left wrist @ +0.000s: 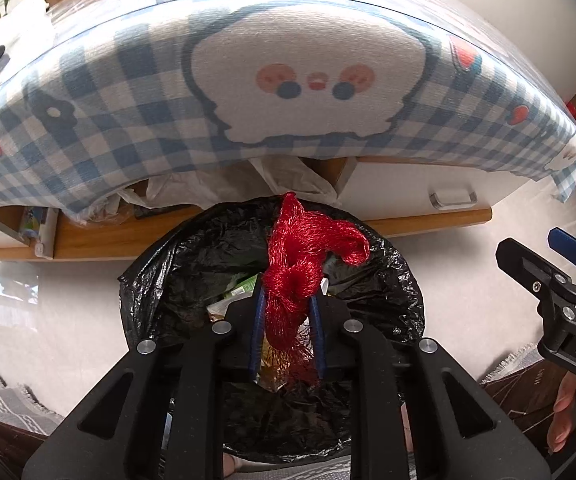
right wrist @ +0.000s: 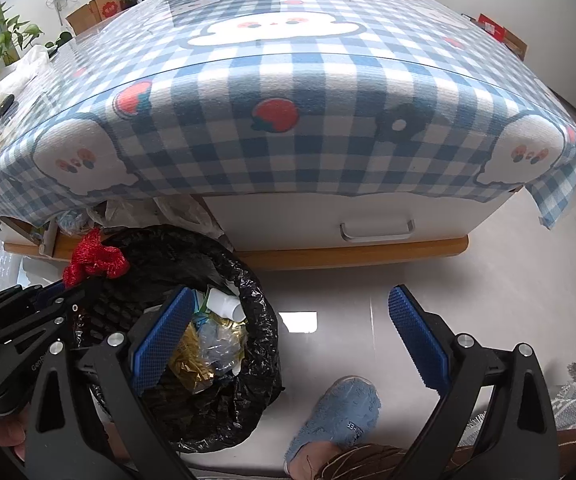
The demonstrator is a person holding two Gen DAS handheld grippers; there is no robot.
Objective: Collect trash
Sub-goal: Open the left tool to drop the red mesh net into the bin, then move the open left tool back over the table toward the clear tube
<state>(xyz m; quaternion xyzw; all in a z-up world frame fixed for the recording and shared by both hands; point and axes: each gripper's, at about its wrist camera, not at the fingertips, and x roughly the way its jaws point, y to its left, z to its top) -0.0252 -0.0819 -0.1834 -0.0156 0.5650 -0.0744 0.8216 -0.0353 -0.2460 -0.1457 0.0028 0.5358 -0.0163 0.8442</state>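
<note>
left gripper (left wrist: 286, 330) clamping red net (left wrist: 302, 264) mid-frame, over the bin (left wrist: 388, 280) | right gripper (right wrist: 288, 336) gaping, empty | risk: you're releasing, mesh snagging a pad, dropping onto the floor (right wrist: 368, 280)

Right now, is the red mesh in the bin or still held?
Still held: the left tongs pinch the red mesh above the bin, not inside it.

A home living or dining room. A tabletop (right wrist: 308, 128) wears a blue-and-white checked cartoon cloth, potted plants (right wrist: 3, 44) line the wall, a bin lined with a black bag (right wrist: 247, 360) stands on pale floor tiles (right wrist: 348, 292), and a slippered foot (right wrist: 340, 416) shows.
</note>
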